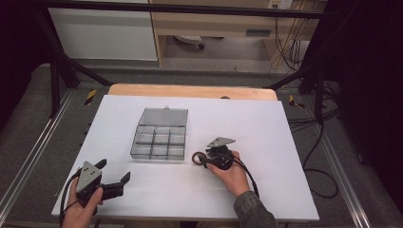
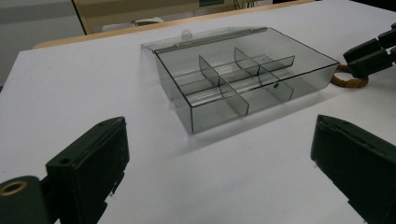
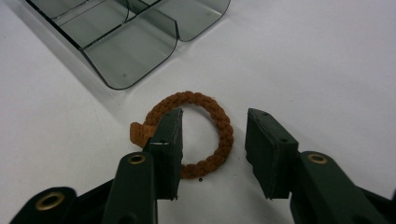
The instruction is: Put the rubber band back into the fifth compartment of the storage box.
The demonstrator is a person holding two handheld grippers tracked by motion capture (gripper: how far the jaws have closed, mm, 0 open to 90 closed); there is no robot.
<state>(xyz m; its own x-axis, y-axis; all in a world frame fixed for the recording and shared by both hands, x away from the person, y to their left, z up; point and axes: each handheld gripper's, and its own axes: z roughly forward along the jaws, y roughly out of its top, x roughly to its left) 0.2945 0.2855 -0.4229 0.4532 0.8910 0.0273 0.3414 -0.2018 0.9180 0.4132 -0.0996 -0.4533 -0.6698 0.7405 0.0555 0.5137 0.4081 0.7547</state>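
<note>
The white bench (image 1: 266,142) carries a smoky plastic compartment box (image 1: 159,140), lid open, its compartments empty. The left claw (image 1: 115,176) rests near the front left edge, jaws wide with nothing between them. The right claw (image 3: 212,140) angles down over a brown braided ring (image 3: 219,123) lying just beside the box; its half-narrowed jaws straddle one side of the ring without pressing it.

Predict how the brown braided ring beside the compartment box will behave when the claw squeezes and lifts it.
The brown braided ring looks like woven cord, so it will probably flex and squash into an oval rather than stay stiff. It seems thin and hollow, so likely very light. Its rough braid should grip well, and lying flat it is unlikely to roll.
</note>
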